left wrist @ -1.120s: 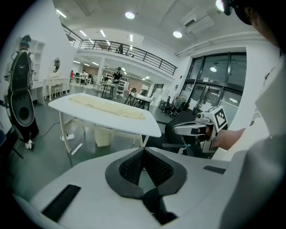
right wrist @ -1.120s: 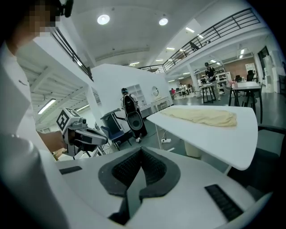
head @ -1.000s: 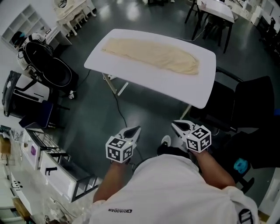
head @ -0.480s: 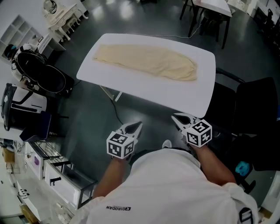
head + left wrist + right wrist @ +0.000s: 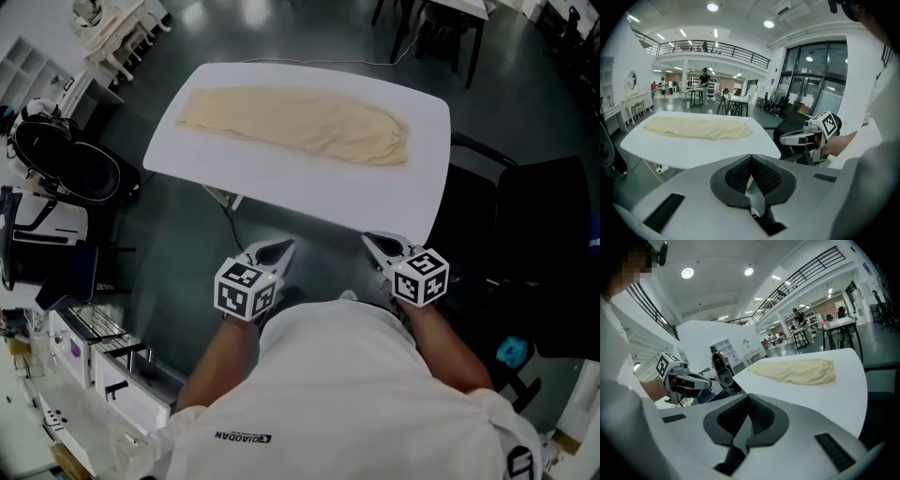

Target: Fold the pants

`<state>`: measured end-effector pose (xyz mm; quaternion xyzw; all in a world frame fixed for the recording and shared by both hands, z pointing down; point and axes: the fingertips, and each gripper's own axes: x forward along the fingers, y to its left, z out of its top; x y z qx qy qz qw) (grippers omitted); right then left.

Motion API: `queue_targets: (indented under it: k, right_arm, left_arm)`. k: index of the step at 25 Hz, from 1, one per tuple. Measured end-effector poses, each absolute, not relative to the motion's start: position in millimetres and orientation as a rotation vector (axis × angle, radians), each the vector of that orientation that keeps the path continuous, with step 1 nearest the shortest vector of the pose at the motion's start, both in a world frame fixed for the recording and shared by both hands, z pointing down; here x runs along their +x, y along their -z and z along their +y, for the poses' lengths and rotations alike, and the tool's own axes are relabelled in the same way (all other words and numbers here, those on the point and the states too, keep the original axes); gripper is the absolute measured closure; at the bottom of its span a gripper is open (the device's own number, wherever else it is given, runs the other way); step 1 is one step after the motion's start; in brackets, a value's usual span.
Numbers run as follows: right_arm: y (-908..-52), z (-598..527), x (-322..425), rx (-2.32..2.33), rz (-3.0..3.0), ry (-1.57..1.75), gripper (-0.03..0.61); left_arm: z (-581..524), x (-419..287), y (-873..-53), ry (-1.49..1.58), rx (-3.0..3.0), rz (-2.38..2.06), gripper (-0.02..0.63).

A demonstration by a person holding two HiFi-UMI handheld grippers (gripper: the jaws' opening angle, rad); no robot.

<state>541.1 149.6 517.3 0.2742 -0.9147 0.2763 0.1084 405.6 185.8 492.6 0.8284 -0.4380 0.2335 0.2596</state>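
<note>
Cream-coloured pants (image 5: 300, 126) lie stretched lengthwise on the white table (image 5: 309, 187), toward its far side; they also show as pants (image 5: 696, 127) and pants (image 5: 797, 371) in the gripper views. My left gripper (image 5: 277, 251) hangs over the floor just short of the table's near edge, jaws pressed together with nothing between them. My right gripper (image 5: 375, 246) is level with it, to its right, also shut and empty. Each gripper view shows the other gripper (image 5: 794, 138) (image 5: 701, 380) beside it.
A black chair (image 5: 534, 253) stands right of the table, close to my right arm. A black pram (image 5: 66, 164) and white shelving (image 5: 103, 366) are at the left. A cable (image 5: 234, 234) trails under the table. More tables and chairs (image 5: 441, 28) stand beyond.
Both grippers have moved forward toward the table's near edge, side by side. The table and pants now sit closer and larger in the head view.
</note>
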Motion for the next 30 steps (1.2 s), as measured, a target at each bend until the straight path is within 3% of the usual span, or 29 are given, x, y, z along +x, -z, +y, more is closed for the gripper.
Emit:
queue_targets:
  k: [12, 30]
  right_arm:
    - [-539.9, 119.6, 565.2, 1.054, -2.607, -0.923, 0.560]
    - [-516.5, -10.4, 468.5, 1.352, -2.413, -0.873, 0.560]
  left_arm:
    - [131.0, 418.8, -499.8, -0.656, 2.334, -1.027, 0.587]
    - [-31.2, 297.7, -495.7, -0.699, 2.466, -0.838, 0.587]
